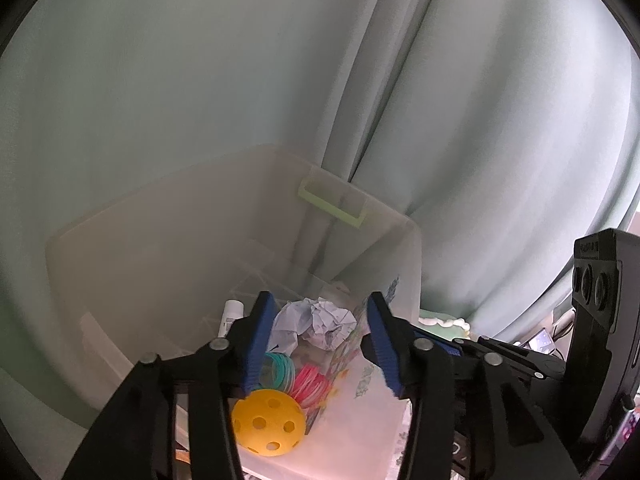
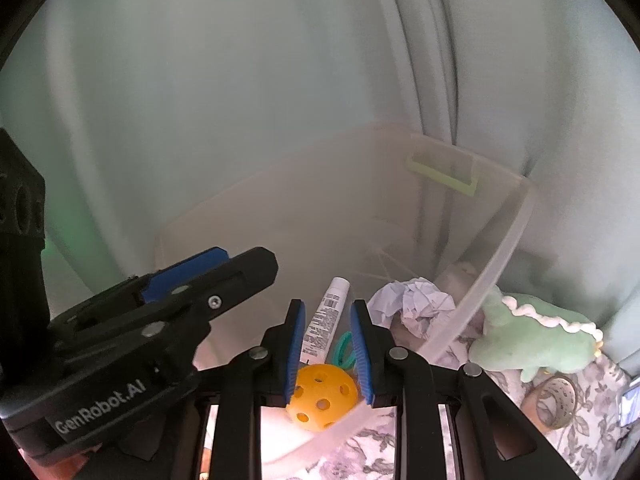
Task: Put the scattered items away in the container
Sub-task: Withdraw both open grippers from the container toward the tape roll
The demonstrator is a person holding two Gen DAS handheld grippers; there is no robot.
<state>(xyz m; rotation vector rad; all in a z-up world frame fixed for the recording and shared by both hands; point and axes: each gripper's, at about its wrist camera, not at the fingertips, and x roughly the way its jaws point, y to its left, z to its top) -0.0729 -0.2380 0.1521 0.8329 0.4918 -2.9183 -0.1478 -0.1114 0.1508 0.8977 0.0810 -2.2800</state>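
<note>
Now | translucent plastic bin (image 1: 400, 240): perforated yellow ball (image 1: 267, 422), crumpled paper (image 1: 320, 320) | both grippers' fingers parted, empty

Yellow ball (image 1: 267, 422), seemingly inside bin (image 1: 132, 232)

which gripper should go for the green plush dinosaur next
Right, probably. The green plush dinosaur lies outside the clear bin, just right of the open, empty right gripper. The left gripper, also open, sits over the bin's contents, farther from it.
</note>
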